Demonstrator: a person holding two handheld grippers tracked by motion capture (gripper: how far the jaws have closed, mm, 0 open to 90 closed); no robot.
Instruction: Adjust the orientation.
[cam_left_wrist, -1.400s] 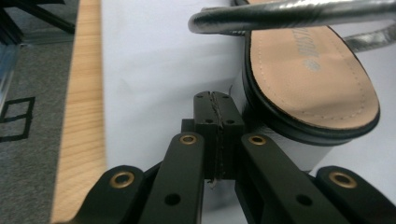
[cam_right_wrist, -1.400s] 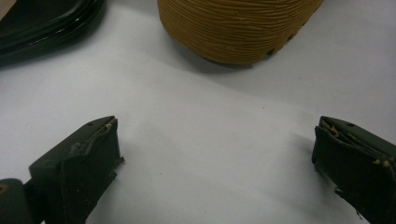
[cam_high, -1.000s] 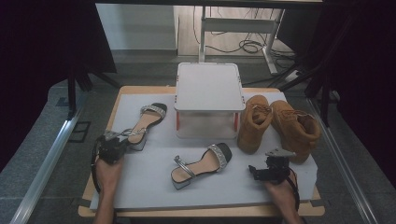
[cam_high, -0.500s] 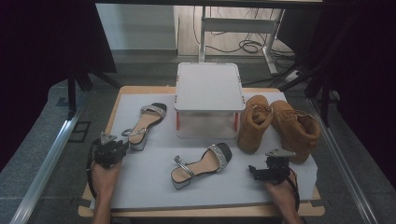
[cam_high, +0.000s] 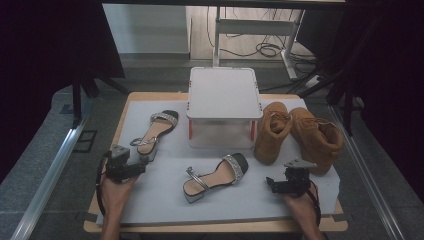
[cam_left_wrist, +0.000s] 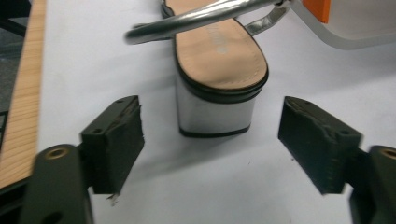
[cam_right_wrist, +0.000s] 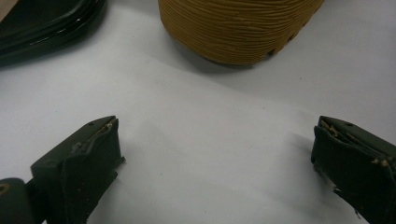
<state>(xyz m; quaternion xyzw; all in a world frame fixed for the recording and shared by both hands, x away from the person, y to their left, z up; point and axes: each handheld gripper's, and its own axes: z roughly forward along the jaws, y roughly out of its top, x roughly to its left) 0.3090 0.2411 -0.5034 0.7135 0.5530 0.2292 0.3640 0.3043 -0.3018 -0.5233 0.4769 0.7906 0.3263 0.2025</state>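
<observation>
The person's left hand (cam_high: 116, 186) comes in from the bottom edge, holding the left gripper (cam_high: 131, 168) low and pointing up the frame; its fingers (cam_left_wrist: 114, 140) have just been opening and stand wide apart, nothing pressed between them; the right hand (cam_high: 300, 205) holds the right gripper (cam_high: 272, 183) low, pointing leftward, fingers (cam_right_wrist: 88, 158) spread wide.

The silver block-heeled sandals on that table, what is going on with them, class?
A person holds a two-jaw gripper in each hand at a grey-topped table. The left gripper has just been opening; its jaws stand wide, apart from the block heel of the silver sandal at the left, which lies on the table. The second silver sandal lies in the middle, untouched. The right gripper is open over bare table near the tan suede boots. A white lidded box stands behind.
</observation>
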